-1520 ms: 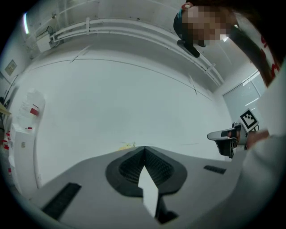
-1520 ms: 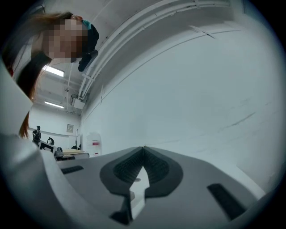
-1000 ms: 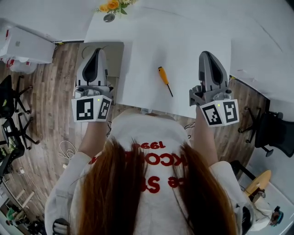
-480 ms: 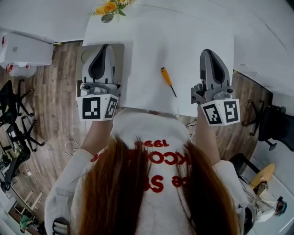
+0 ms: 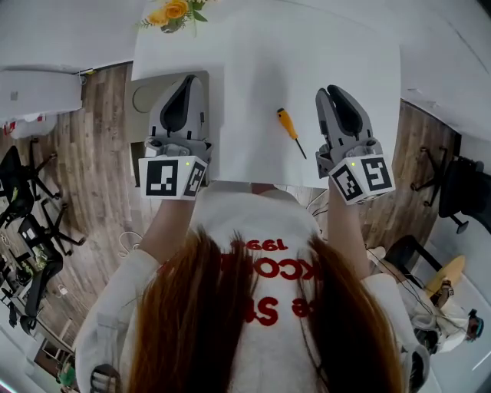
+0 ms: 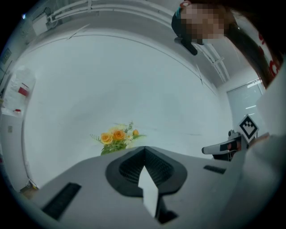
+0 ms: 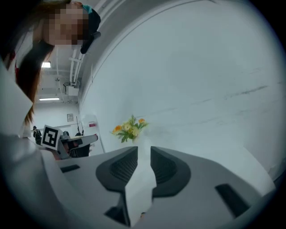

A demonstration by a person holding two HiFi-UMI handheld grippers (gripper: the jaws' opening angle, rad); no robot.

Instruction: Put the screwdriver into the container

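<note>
The white table (image 5: 261, 46) fills the upper part of the head view. The person (image 5: 261, 307) takes up the lower half.

At the table's left edge sits a grey tray (image 5: 140, 80). It may be the container, but I cannot be sure.

The left gripper (image 5: 186, 83) hangs over that tray. Its jaws meet at the tips and nothing is held. It sits a little further right in the frame than it did a second ago.

The right gripper (image 5: 330, 91) has changed most. It has come in from the right edge of the table toward the middle. Its jaws have just been opening, and a clear gap now shows between them with only bare table behind.

The screwdriver (image 5: 291, 132) lies flat at centre frame, orange handle up-left and shaft pointing down-right. It is just left of the right gripper and untouched. The flowers (image 5: 173, 11) stand at the top edge.

The parted jaws and the closer position suggest a reach for the screwdriver is starting. The pick-up and the move to the container are both still to do.
</note>
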